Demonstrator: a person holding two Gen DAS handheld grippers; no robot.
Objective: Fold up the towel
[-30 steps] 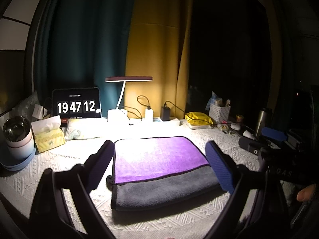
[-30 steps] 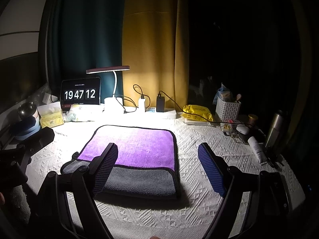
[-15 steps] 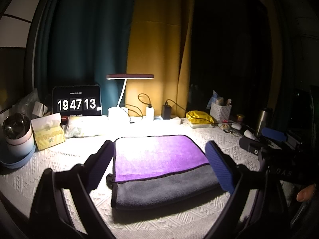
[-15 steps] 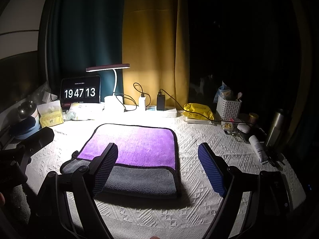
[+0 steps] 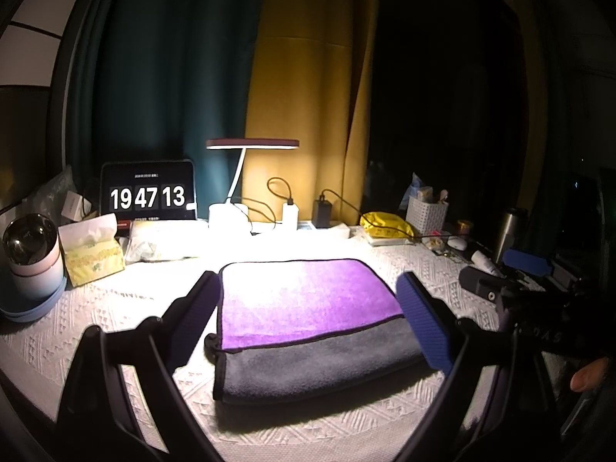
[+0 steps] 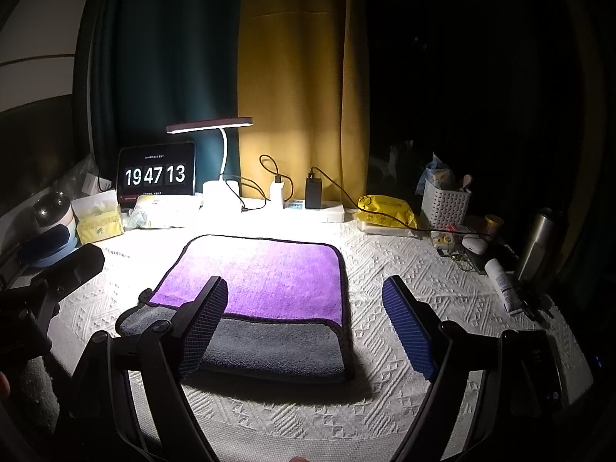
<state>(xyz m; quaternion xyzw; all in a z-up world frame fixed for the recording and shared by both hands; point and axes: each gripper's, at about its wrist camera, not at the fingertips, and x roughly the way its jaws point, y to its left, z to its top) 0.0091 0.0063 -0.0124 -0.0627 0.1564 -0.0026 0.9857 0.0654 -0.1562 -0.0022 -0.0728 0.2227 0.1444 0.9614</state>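
White textured cloth covers the surface, lit by one desk lamp against teal and yellow curtains, the rest of the room falling into darkness. Nearest each camera, the left gripper and the right gripper both hang with jaws spread wide, grasping nothing. One towel lies flat on the surface at its middle, folded so a purple layer covers the far part and a grey strip shows along the near edge; in the left wrist view it sits between the spread fingers, in the right wrist view mostly behind the left finger. Further back, at the left, one tissue box shows a tissue poking out, beside a cup standing on a blue dish. At the right, one white perforated basket holds small items too dim to name, and a steel flask stands near it. At the back, a clock screen reads 19 47 13, and two plugs sit in a power strip.
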